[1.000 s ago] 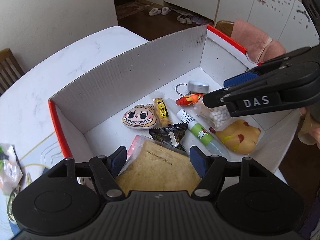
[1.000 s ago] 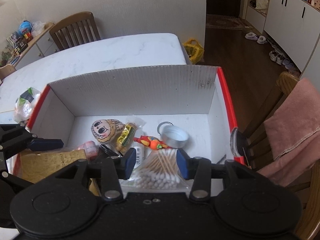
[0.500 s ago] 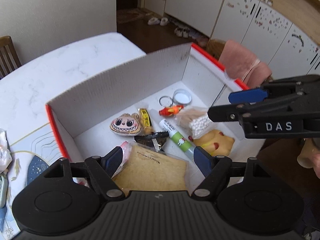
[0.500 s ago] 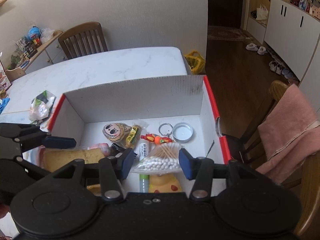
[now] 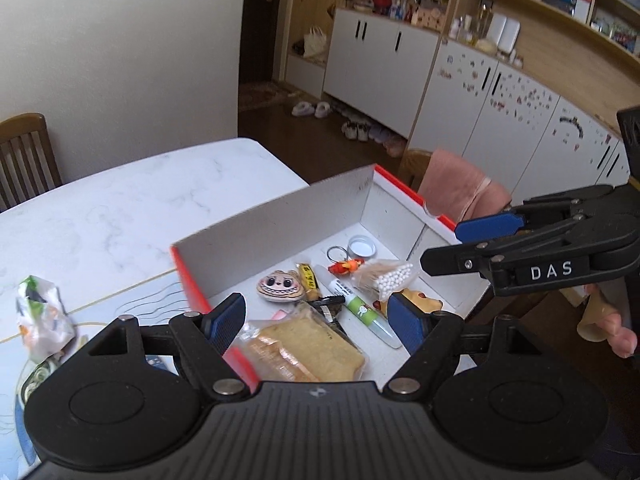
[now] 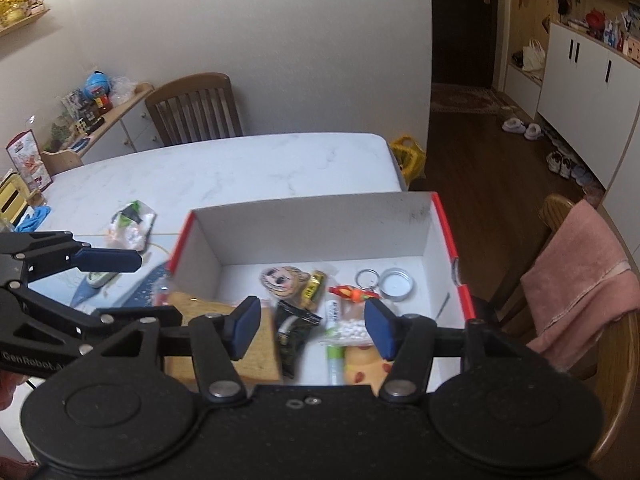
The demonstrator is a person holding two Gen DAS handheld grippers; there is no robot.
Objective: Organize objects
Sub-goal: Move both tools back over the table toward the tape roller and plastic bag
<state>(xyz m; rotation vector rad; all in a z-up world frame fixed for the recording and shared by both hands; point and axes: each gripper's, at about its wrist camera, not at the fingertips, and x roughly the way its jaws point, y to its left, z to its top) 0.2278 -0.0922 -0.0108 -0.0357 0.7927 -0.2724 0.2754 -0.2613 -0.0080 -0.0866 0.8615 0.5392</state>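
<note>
A white cardboard box with red rim (image 5: 280, 216) (image 6: 312, 216) stands on the marble table. In it lie a bagged bread slice (image 5: 308, 348) (image 6: 256, 344), a cartoon-face charm (image 5: 278, 286) (image 6: 282, 278), a glue stick (image 5: 360, 312), a bag of cotton swabs (image 5: 386, 278) (image 6: 352, 328), a yellow toy (image 6: 366, 368), a round tin lid (image 5: 362, 246) (image 6: 395, 282) and a keyring figure (image 6: 352, 293). My left gripper (image 5: 316, 322) is open and empty above the box's near left. My right gripper (image 6: 312, 328) is open and empty above the box's near side; it also shows in the left wrist view (image 5: 488, 240).
A crumpled snack wrapper (image 5: 42, 316) (image 6: 130, 226) lies on the table left of the box. A chair with a pink towel (image 6: 580, 280) stands right of the box. A wooden chair (image 6: 196, 110) stands at the table's far side.
Both grippers have risen and pulled back from the box, staying open. The bread bag and the cotton swab bag now lie free in the box.
</note>
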